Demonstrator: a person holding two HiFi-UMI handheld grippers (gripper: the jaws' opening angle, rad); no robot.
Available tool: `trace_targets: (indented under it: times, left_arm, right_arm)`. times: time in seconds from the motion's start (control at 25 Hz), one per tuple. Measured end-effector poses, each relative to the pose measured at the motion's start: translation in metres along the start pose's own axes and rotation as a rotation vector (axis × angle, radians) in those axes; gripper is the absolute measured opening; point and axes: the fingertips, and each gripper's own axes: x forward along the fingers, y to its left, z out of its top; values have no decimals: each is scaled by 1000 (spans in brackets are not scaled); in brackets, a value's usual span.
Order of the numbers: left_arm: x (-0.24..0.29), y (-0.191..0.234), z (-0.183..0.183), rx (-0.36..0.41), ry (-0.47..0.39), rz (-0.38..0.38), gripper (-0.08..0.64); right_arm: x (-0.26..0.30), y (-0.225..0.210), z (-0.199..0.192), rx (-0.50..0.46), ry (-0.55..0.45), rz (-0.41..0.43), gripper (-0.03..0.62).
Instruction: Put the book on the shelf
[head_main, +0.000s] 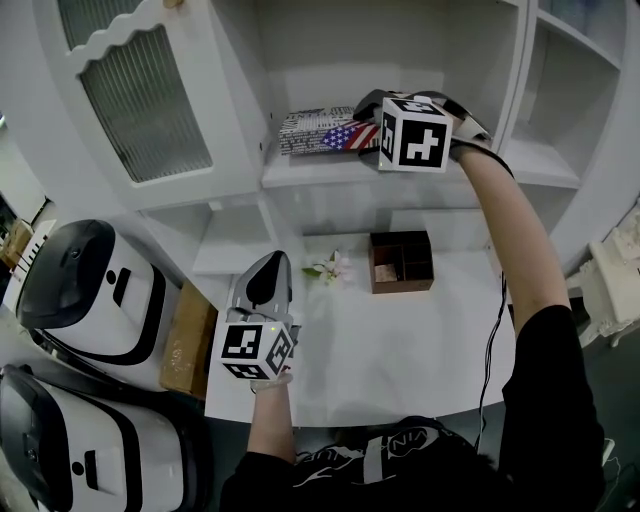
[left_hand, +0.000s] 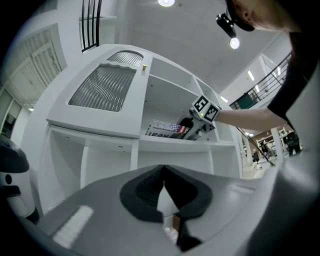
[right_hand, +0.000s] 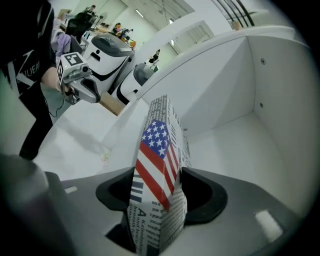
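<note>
Release is the step in hand, I judge: the book (head_main: 318, 132) lies flat on the shelf (head_main: 330, 172) at the upper middle of the head view. Its near end sits between the jaws of my right gripper (head_main: 368, 122), which stand wide, and the pads look clear of the cover on both sides. To do it well I should draw straight back along the book's length, level and without twisting, so that neither pad drags the end off the ledge. I should also check that it rests fully on the board before I leave. My left gripper (head_main: 268, 268) hangs low over the table (head_main: 400, 340), jaws together on nothing. The book is slim and soft-looking, wrapped in black-and-white newsprint, with a stars-and-stripes flag across the end nearest my right jaws.
</note>
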Motion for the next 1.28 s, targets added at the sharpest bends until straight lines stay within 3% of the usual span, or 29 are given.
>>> trace_targets:
  times: [0.24, 0.64, 0.84, 1.04, 1.2, 1.28]
  left_arm:
    - [-2, -4, 0, 9, 9, 2, 0]
    - [-6, -10, 1, 9, 12, -3, 0]
    - [-9, -13, 0, 8, 15, -8, 0]
    - [-13, -15, -1, 7, 20, -7, 0]
    - [-14, -19, 1, 10, 18, -11, 0]
    - [-14, -21, 2, 8, 19, -13, 0]
  right_arm:
    - [-1, -1, -4, 110, 7, 94, 319]
    - [-14, 8, 2, 119, 11, 143, 353]
    - [-25, 7, 9, 153, -36, 111, 305]
    - [-40, 6, 19, 273, -148, 77, 246]
    - [-49, 5, 12, 310, -154, -35, 163]
    - [-55, 5, 9, 372, -161, -96, 114]
